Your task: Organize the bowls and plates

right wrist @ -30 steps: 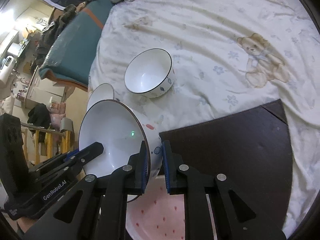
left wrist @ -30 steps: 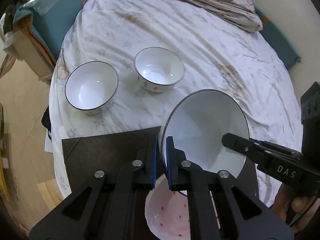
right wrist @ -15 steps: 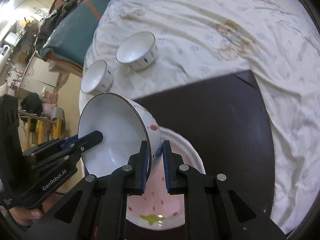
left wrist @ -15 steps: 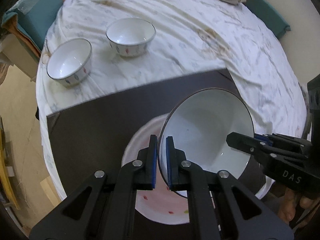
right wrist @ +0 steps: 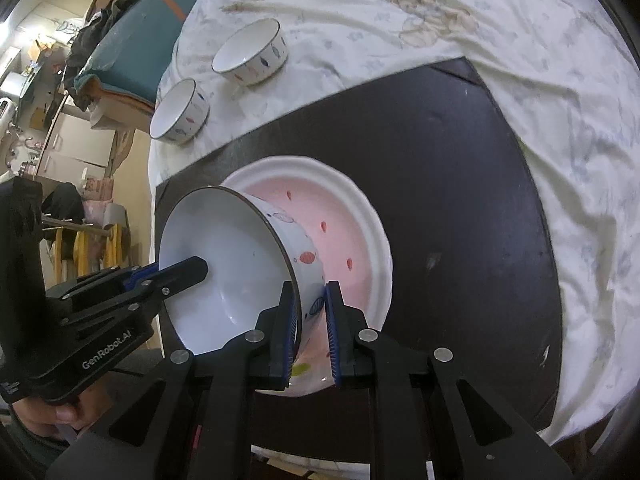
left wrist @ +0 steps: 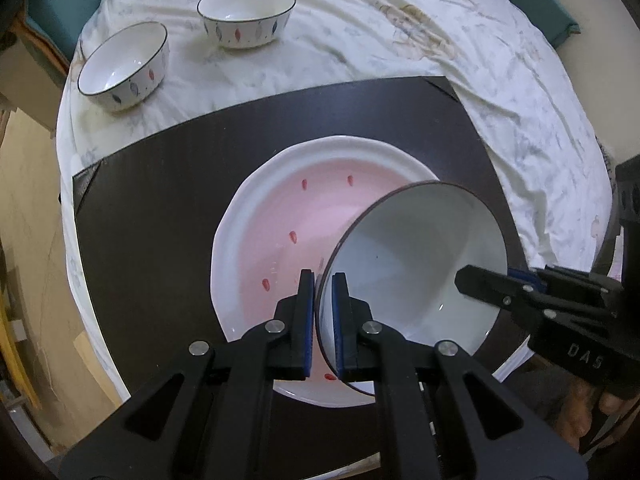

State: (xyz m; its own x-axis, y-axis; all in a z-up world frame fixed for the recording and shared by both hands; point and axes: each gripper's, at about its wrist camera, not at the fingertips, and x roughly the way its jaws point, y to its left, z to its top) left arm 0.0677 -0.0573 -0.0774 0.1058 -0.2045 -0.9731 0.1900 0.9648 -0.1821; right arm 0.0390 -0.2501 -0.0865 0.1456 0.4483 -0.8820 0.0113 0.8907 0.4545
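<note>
1. A dark mat (left wrist: 160, 216) lies on a bed sheet (left wrist: 400, 40).
2. The left gripper (left wrist: 323, 276) and right gripper (right wrist: 312, 292) each pinch the rim of one large bowl (left wrist: 416, 264), tilted above the pink plate (left wrist: 280, 208).
3. Two small bowls (left wrist: 124, 64) (left wrist: 246, 12) wait unstacked on the sheet, so most of the sorting remains.

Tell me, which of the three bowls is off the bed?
The large bowl, tilted and clamped at its rim by both grippers above the pink plate. The two smaller bowls rest upright on the sheet.
</note>
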